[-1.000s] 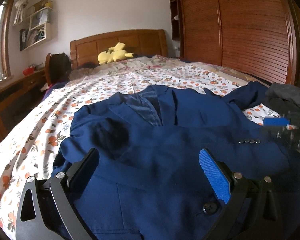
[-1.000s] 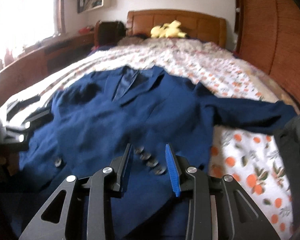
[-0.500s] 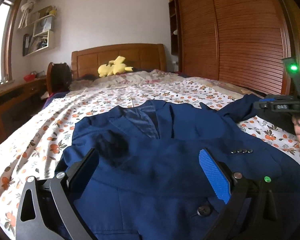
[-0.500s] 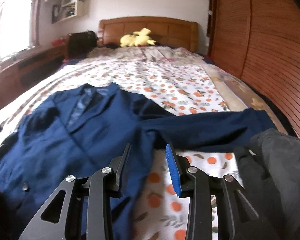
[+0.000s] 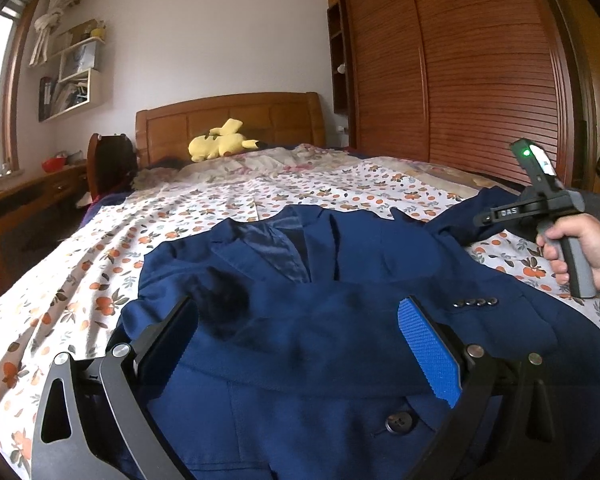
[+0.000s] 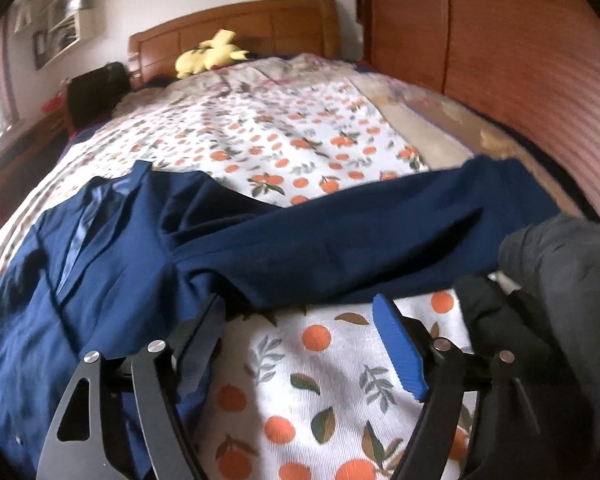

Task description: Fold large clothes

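The bed, with its orange-print sheet, carries the navy blazer, which lies front-up and spread flat. One sleeve is already laid across the chest, its cuff buttons showing ahead and to the right of the left hand-held gripper. That gripper hovers just above the blazer's lower front as it did a second ago, its jaws spread wide and holding nothing.

The larger change is on the right. The right hand-held gripper has swung away from the blazer's body, where it hung over the cuff buttons a second ago, and now sits over bare sheet. The outstretched sleeve lies just ahead of its fingertips. Its jaws, narrow a moment ago, now stand well apart and empty (the right-wrist view is blurred, so it is probably still travelling). A dark grey garment lies close on its right.

My reading is that the first sleeve fold is done and the second is beginning. Next comes a pinch on the sleeve, clear of the grey cloth.
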